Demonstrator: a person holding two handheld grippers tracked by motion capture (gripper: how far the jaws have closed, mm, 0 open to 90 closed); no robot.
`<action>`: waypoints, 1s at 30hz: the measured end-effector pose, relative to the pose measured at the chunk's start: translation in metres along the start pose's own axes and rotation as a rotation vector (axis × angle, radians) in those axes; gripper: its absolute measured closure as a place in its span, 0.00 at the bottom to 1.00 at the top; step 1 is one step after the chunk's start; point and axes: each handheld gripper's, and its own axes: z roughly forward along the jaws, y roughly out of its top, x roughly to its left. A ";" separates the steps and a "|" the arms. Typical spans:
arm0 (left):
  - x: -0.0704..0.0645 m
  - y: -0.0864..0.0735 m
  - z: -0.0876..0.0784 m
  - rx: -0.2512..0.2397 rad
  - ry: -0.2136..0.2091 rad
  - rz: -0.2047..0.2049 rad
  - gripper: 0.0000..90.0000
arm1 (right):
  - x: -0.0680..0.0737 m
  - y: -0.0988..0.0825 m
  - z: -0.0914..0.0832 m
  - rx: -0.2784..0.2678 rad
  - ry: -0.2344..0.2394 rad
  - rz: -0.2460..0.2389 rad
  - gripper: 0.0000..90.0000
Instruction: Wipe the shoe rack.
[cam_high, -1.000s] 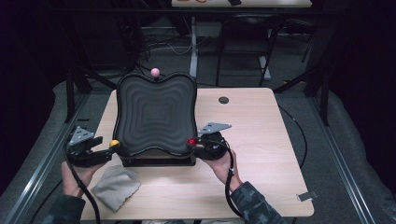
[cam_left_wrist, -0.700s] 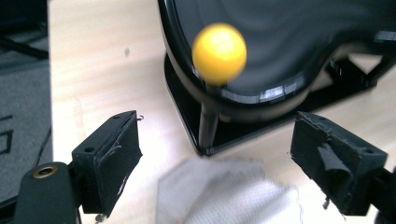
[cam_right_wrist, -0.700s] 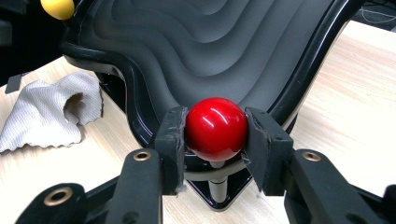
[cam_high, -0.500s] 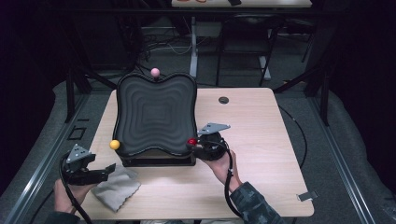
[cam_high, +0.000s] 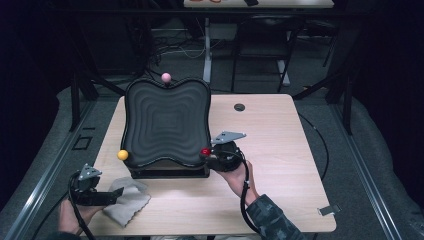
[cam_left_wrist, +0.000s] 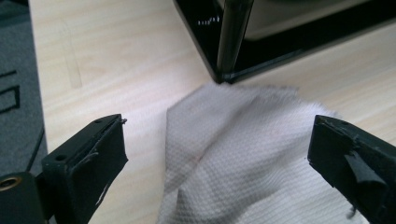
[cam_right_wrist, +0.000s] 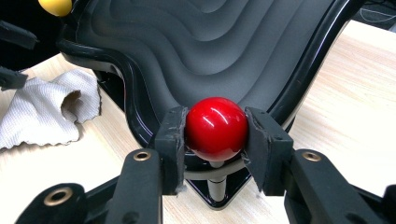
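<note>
I'm clamping my right gripper (cam_right_wrist: 216, 135) fingers on the red ball knob (cam_right_wrist: 216, 128), hard, glossy, slip-prone, at the ridged black tray's (cam_high: 165, 122) near corner. Left gripper (cam_left_wrist: 217, 154) fingers gaping wide over the soft, light cloth (cam_left_wrist: 252, 154) lying on the counter (cam_high: 280, 145); pinching a fold looks best.

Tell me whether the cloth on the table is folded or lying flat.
Rumpled, not flat: the cloth humps up with a fold open at one edge in the right gripper view, and a ridge runs along it between the open left tongs.
</note>
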 end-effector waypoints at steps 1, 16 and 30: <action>0.001 -0.002 0.002 0.014 -0.002 0.000 0.04 | 0.000 0.000 0.000 0.005 0.004 -0.002 0.67; -0.010 -0.003 0.035 0.187 -0.055 0.074 0.12 | 0.000 0.002 0.000 0.018 0.001 -0.003 0.67; -0.009 -0.003 0.036 0.177 -0.087 0.059 0.43 | 0.001 0.004 -0.002 0.010 -0.026 -0.044 0.57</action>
